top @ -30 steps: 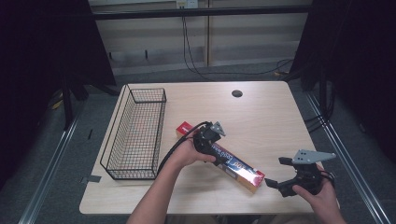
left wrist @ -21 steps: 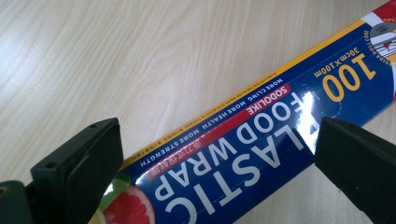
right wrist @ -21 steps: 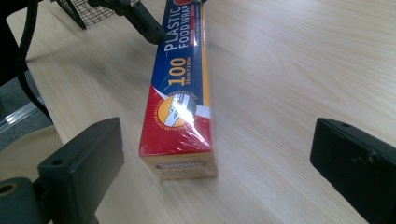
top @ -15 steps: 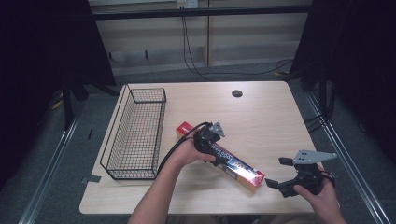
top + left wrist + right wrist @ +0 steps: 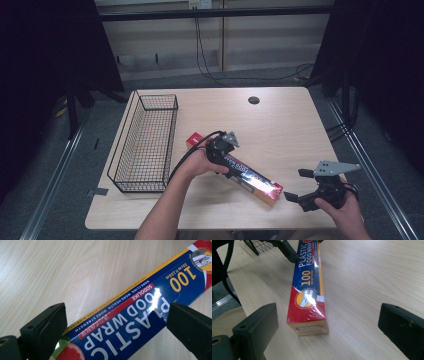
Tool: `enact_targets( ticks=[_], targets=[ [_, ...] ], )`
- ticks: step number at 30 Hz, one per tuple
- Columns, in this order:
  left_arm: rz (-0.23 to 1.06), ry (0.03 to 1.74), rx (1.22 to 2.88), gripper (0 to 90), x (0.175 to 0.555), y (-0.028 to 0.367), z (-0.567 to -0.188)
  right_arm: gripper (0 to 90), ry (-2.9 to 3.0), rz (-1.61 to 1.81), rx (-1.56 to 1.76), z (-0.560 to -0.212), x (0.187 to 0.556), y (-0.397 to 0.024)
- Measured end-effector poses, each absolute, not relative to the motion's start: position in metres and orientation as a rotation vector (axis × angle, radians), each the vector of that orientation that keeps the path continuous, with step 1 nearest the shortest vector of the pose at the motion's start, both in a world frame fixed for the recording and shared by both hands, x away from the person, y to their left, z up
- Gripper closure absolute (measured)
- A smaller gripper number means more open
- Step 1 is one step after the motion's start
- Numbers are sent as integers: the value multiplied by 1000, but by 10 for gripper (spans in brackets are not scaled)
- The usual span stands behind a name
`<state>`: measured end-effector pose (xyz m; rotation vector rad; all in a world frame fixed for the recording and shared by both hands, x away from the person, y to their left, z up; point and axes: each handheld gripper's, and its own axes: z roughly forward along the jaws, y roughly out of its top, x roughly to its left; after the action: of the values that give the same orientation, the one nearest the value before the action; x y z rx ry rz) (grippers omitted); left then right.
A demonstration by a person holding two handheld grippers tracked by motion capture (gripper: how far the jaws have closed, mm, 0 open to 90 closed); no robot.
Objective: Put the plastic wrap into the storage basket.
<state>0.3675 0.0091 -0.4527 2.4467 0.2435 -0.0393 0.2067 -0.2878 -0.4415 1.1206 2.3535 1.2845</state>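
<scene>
My left tongs (image 5: 112, 322) straddle the box (image 5: 235, 170) wide open and my right tongs (image 5: 327, 335) gape unloaded, so an off-centre pinch could skid it across the counter (image 5: 280, 125).

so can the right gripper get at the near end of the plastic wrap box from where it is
Probably yes: the right gripper is open, the plastic wrap box end faces its jaws, and only bare table lies between.

High view: looked down over table (image 5: 290, 125) from near edge. Gripper views: low, close, both shared the plastic wrap box (image 5: 140, 312).
</scene>
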Motion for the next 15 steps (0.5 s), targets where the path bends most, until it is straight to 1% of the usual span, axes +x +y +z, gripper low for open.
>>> enact_targets(
  ticks=[4, 6, 8, 15],
  targets=[
    [-21, 205, 2480, 29, 364, 11, -453, 25, 2358, 1283, 1119, -442, 207, -288],
    [-33, 198, 2491, 23, 363, 11, -453, 25, 2356, 1281, 1120, -442, 207, -287],
    [-50, 203, 2490, 17, 362, 12, -455, 25, 2356, 1282, 1120, -441, 207, -287],
    [-36, 207, 2494, 20, 357, 16, -455, 25, 2358, 1285, 1120, -441, 207, -286]
  ],
)
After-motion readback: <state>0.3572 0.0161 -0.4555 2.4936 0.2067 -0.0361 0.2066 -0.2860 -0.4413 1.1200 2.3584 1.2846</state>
